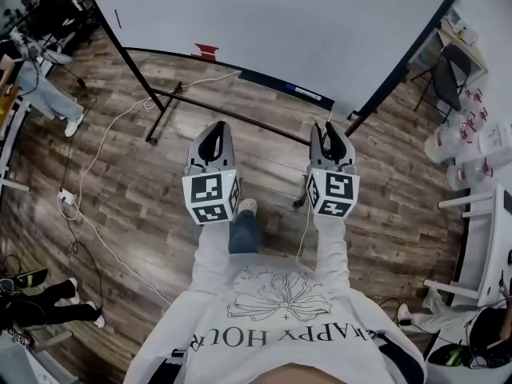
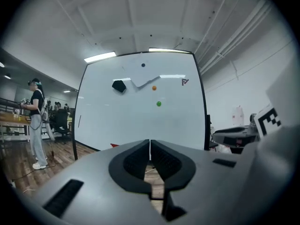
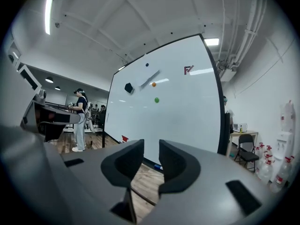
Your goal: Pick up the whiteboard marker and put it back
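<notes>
Office: whiteboard (image 1: 280, 30), folding chair (image 3: 247, 150)

The left arm (image 1: 210, 250) and right arm (image 1: 332, 242) stretch forward side by side, nearly level. The left hand-held gripper (image 1: 216, 130) has its jaws pressed together on nothing. Just beside it, the right hand-held gripper (image 1: 332, 130) holds its jaws slightly apart, with nothing between them.

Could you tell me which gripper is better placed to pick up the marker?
Right, probably: the right gripper is open, with the marker on the ledge almost straight ahead; the left gripper is shut and farther aside.
</notes>
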Available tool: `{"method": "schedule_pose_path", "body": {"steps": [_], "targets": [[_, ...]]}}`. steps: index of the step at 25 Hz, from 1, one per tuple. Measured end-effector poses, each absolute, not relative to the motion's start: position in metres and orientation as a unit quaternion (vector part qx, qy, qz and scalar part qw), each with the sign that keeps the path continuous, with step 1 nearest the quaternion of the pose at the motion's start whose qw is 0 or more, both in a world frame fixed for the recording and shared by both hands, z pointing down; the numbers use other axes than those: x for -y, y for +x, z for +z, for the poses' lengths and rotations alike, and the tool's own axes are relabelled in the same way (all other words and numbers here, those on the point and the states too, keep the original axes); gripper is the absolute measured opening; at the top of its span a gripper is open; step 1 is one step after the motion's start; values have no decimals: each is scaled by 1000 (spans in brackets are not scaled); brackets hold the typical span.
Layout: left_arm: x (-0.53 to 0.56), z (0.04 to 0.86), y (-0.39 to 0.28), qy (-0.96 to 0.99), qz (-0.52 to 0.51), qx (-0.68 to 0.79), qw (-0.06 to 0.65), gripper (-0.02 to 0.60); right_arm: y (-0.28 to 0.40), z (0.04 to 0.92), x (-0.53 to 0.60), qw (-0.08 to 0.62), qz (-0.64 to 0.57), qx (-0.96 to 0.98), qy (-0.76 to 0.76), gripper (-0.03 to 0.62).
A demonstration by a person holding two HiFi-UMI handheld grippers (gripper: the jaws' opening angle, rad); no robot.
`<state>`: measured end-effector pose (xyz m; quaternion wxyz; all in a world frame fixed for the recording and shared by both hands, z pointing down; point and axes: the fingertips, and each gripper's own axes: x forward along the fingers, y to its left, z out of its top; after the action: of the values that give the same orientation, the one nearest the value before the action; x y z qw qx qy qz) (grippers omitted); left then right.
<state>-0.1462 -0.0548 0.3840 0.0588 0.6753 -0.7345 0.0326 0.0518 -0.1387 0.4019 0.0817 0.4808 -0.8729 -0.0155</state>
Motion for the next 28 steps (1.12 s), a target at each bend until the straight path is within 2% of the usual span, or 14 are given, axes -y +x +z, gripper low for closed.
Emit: {"method": "schedule_pose_path", "body": {"steps": [8,16,28], "targets": [[154,385,-192,694,41,716,58,9,5,415,230,110,-19,862,495,100],[229,406,-225,706,57,702,72,9,-22,451,304,168,-18,848,502,106],[280,453,-245,710,80,690,117,9,-51,495,356,257,-34,843,471,120]]}}
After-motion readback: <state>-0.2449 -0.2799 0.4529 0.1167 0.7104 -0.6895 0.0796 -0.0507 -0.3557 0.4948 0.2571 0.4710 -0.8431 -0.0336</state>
